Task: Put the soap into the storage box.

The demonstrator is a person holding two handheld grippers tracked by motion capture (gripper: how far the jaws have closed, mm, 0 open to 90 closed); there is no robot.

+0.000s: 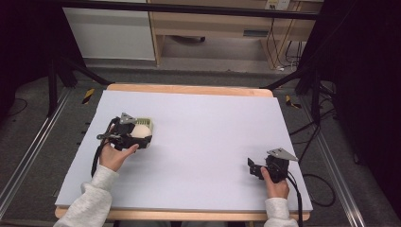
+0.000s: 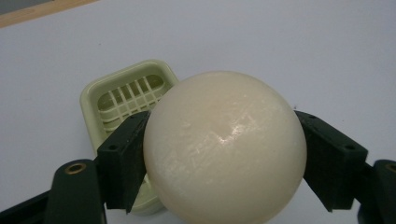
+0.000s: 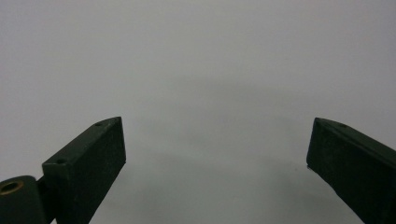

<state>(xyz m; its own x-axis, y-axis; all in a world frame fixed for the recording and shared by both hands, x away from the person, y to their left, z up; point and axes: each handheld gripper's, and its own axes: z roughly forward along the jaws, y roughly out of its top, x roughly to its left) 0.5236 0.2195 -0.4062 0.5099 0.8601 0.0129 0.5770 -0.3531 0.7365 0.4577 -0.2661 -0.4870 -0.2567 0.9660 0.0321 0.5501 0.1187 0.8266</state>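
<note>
The left claw (image 2: 224, 154) pinches a round cream soap (image 2: 224, 147) by its sides, at the lower centre of the left gripper view, held just above the green dish (image 2: 100, 100) at middle left, probably to set it in the slatted tray. The right claw (image 3: 217, 158) is spread and idle over bare counter (image 1: 213, 123), at the lower right of the high view

Even soft light, dim corners, slight blur

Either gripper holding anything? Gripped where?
The left gripper holds a round cream soap, its jaws on opposite sides at the widest part, over the green soap dish. The right gripper is open and holds nothing.
</note>
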